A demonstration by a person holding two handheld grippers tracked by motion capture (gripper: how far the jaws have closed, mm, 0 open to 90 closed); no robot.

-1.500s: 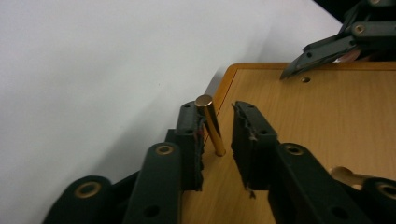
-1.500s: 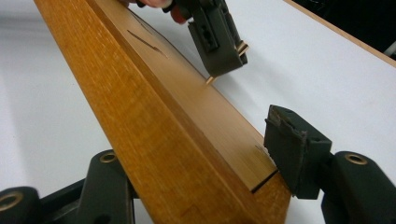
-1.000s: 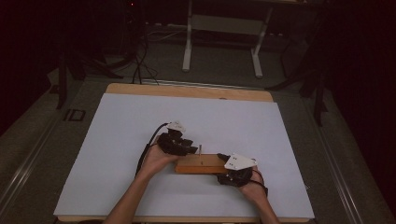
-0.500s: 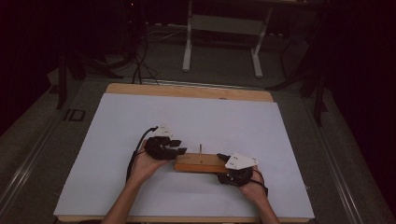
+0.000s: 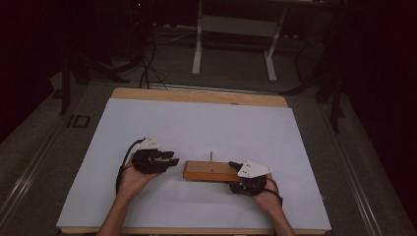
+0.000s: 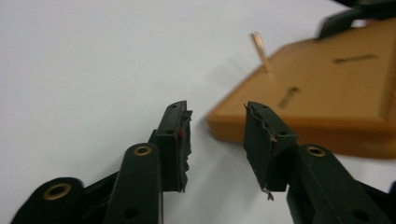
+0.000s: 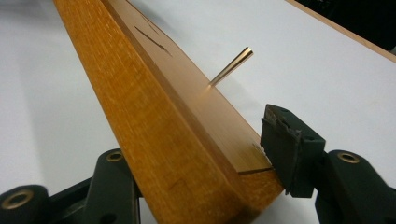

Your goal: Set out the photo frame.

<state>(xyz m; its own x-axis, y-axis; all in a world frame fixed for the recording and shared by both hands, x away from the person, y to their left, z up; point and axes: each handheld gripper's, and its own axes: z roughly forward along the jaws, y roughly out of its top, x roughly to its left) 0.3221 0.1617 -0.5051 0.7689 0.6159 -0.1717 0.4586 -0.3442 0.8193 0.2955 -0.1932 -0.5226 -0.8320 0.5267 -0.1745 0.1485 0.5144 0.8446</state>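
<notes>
A wooden block [image 5: 206, 170] lies on the white sheet, with a thin wooden peg [image 5: 211, 158] standing upright in its top. My right gripper [image 5: 239, 172] is shut on the block's right end. In the right gripper view the block [image 7: 154, 107] runs away between the jaws and the peg [image 7: 232, 65] leans out of its top face. My left gripper [image 5: 172, 160] is open and holds nothing, just left of the block's left end. The left gripper view shows its fingertips [image 6: 175, 135] apart, the block [image 6: 327, 93] and peg [image 6: 260, 45] beyond them.
The white sheet [image 5: 196, 123] covers a wooden table [image 5: 196, 95]. Narrow slots [image 6: 352, 59] are cut into the block's top. On the dark floor behind the table are a metal frame stand [image 5: 233, 29] and cables [image 5: 147, 59].
My left gripper has drawn back to the left, away from the peg, and now sits beside the block's left end. The peg stays standing. The right gripper and block have not moved.
</notes>
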